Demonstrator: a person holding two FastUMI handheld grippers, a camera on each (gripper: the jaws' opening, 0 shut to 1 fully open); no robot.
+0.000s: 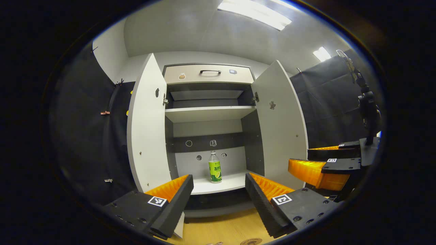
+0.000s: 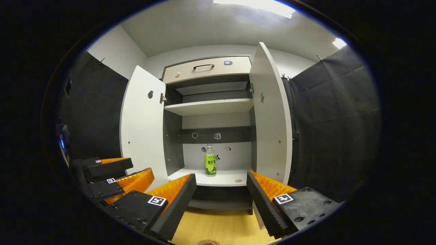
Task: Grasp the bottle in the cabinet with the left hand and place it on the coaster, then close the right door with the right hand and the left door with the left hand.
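A clear bottle [image 1: 215, 167] with a green label stands upright on the cabinet's bottom shelf [image 1: 221, 185], also visible as the bottle [image 2: 210, 165] in the right gripper view. Both white doors are swung open: the left door [image 1: 147, 126] and the right door [image 1: 282, 126]. My left gripper [image 1: 219, 197] is open, well short of the cabinet, with the bottle framed between its fingers. My right gripper [image 2: 221, 199] is open too, level with it; it appears as the right gripper [image 1: 323, 168] at the right of the left gripper view. A brown coaster [image 1: 251, 241] peeks in at the bottom edge.
The cabinet has an upper shelf [image 1: 209, 113] and a drawer [image 1: 208, 73] with a dark handle on top. Small stickers dot the back panel. A wooden tabletop [image 2: 218, 224] lies under the grippers. A dark stand [image 1: 366, 102] rises at the far right.
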